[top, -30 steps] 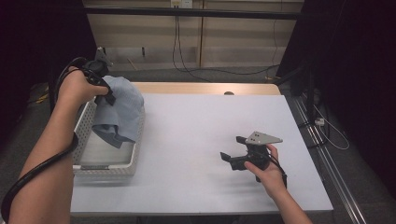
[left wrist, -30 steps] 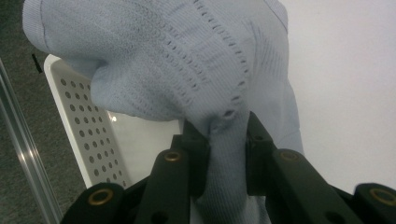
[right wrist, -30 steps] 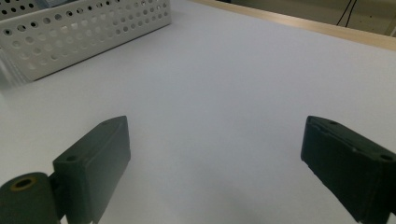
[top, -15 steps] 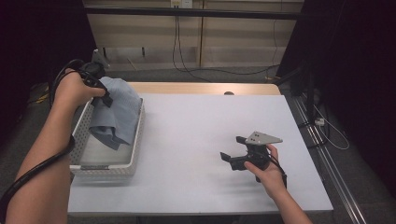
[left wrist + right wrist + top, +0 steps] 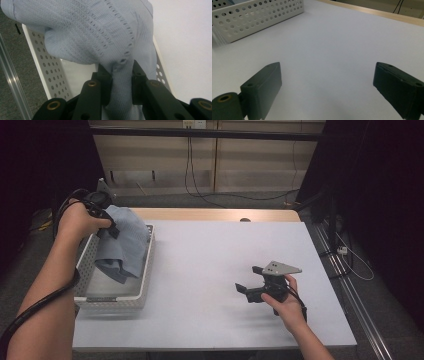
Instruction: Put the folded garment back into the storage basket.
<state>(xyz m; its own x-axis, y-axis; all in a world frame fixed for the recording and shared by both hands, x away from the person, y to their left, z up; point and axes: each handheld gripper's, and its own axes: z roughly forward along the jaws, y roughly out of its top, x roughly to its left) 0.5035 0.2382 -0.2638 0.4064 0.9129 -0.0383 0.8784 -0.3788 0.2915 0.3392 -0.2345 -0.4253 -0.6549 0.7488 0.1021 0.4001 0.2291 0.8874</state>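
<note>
One soft thing in hand: a pale blue knit garment (image 5: 122, 242), fine ribbed weave with rows of small eyelet holes, bunched and drooping in loose folds. Landmark is the white basket (image 5: 142, 285), rectangular, stiff walls punched with round holes, at the left edge of the matte white table (image 5: 210, 270). Garment hangs above the basket's far end, lower folds sagging inside it, one side draped against the basket's table-side wall. Left gripper (image 5: 122, 72), black hard jaws, pinches a gathered fold of the knit; cloth is squeezed between both pads (image 5: 106, 75) and spills out beyond them. Right gripper (image 5: 327, 82), well apart from the basket out on the bare table, jaws spread wide, nothing between them
</note>
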